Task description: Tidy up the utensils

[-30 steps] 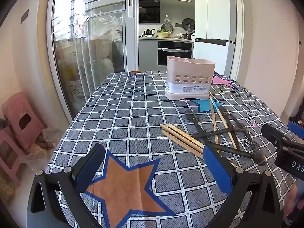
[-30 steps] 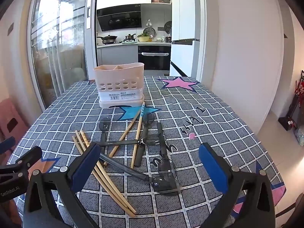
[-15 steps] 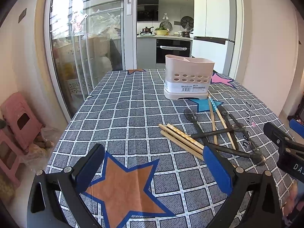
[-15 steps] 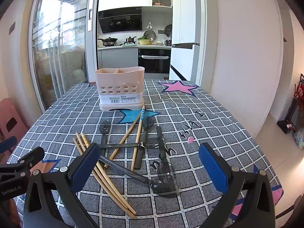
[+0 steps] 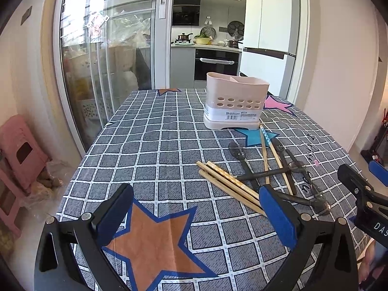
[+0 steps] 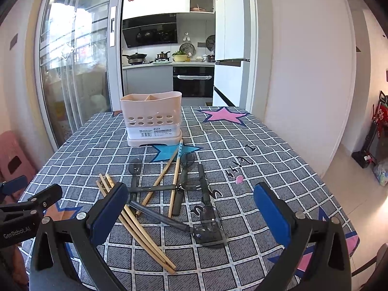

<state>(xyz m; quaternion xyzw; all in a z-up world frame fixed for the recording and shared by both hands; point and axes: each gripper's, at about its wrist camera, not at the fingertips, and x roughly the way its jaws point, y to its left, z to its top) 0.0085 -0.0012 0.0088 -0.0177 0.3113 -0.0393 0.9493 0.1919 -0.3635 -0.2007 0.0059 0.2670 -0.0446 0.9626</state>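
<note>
- Both pairs of tongs are spread wide and hold nothing. The left tongs [image 5: 194, 214] hang over an orange star printed on the checked tablecloth, and the right tongs [image 6: 191, 212] hang directly over the loose utensils.
- Compared with a second ago, little has changed. Both views sit slightly higher and tilt up a touch, so the holder looks a little further down the frame. No utensil has been touched, so by my reading the sorting has not started.
- Just ahead of the right tongs, between its fingers, a clear-bowled dark spoon [image 6: 211, 228] lies on the tabletop [image 6: 254, 169].
- At the right tongs' left finger, a bundle of bamboo chopsticks [image 6: 135, 223] runs diagonally. Seen from the left tongs, this bundle [image 5: 228, 184] lies beside its right finger.
- Beyond them, more dark spoons [image 6: 183, 181] and two more chopsticks [image 6: 175, 177] lie crossed in a loose heap.
- Farthest ahead of both tongs stands the empty pink utensil holder [image 6: 151, 118], upright, with a divider inside.
- The right tongs seem better placed for a first pick.
</note>
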